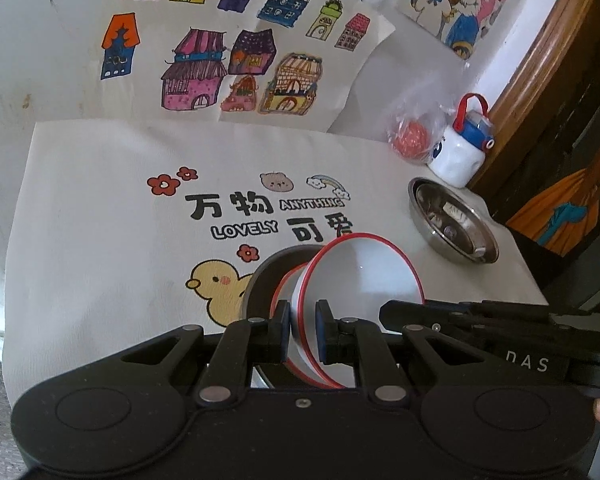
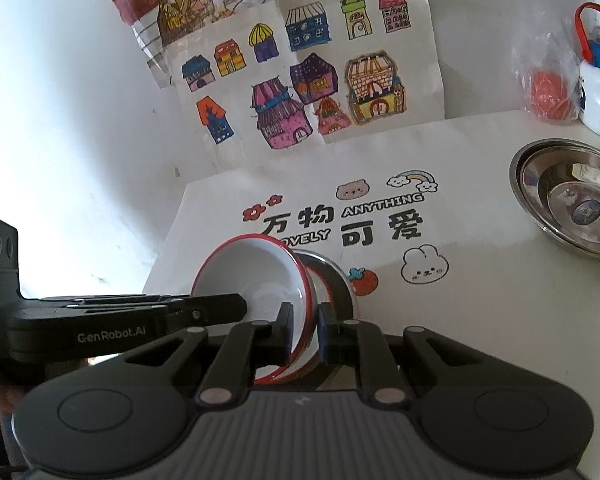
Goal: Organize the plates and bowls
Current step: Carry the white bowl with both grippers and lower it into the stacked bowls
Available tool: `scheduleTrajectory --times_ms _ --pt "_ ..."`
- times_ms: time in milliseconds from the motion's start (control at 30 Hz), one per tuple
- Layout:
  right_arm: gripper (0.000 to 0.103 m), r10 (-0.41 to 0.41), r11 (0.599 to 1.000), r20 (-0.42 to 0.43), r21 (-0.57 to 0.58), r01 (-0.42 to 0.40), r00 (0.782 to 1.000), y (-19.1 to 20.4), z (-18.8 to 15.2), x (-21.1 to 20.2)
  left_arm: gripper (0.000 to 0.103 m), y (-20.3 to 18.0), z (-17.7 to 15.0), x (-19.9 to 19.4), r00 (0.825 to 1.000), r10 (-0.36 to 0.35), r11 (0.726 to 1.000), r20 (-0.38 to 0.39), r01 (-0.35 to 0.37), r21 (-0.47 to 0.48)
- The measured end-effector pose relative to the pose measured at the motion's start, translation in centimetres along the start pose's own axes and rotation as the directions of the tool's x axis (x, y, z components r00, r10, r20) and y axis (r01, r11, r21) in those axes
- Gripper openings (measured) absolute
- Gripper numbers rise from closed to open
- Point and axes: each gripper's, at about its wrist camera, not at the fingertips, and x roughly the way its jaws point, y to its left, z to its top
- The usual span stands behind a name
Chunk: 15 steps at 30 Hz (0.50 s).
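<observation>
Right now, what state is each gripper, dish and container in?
Left gripper: shut on the red-rimmed bowl's rim.
Right gripper: shut on the opposite rim.
Red-rimmed bowl: empty, tilted, over the dark bowl.
Dark bowl: upright on the mat.
Steel bowls: nested, upright.
Water bottle: lid closed.

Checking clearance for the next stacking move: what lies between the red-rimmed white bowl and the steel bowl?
Only bare printed white mat separates the red-rimmed white bowl from the steel bowl, per right wrist view.
</observation>
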Motion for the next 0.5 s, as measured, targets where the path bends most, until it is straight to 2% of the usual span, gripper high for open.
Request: scheduleTrajectory --times_ms 500 --pt "0.015 -0.036 0.999 -0.014 -0.034 0.036 0.999 0.23 -0.04 0.16 0.013 -0.57 -0.08 0.37 1.000 0.012 0.999 -0.017 -0.012 0.040"
